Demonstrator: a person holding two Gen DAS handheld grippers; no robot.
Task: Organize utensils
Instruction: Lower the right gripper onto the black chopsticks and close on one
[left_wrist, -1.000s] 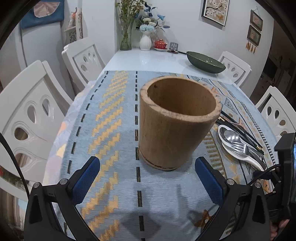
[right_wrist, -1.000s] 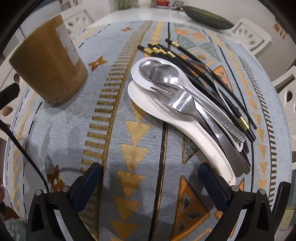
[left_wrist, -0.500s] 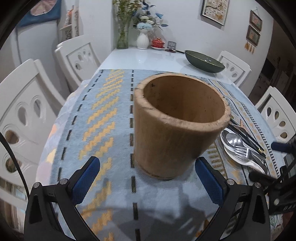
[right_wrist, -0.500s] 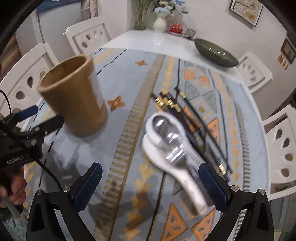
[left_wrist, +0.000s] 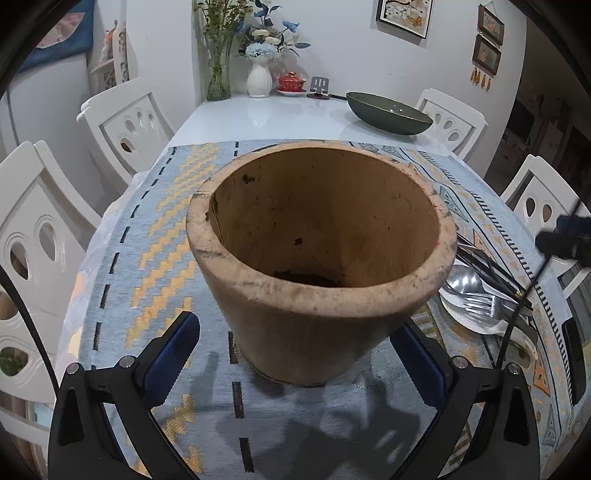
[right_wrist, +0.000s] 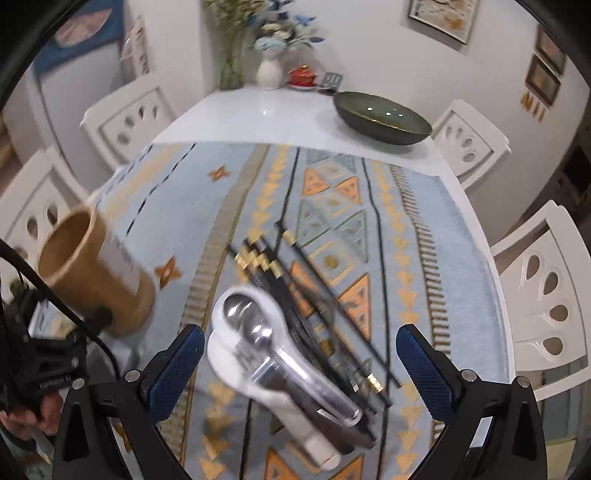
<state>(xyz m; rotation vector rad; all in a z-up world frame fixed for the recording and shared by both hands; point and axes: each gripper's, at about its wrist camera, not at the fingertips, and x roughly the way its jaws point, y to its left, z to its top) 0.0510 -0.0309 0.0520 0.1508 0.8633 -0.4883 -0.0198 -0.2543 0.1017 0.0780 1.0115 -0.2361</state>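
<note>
— Where's the bamboo utensil holder (left_wrist: 321, 266)?

— Upright on the desk (left_wrist: 266, 114) runner, dead ahead between the wide-open left claw (left_wrist: 299, 354) pads, untouched. It's thick-walled and looks empty.

— And the cutlery?

— The pile of spoons (right_wrist: 266, 343) and black chopsticks (right_wrist: 314, 306) lies below the right claw (right_wrist: 299, 369), also spread wide, long axes running diagonally away to the left. The right is nearer.
</note>
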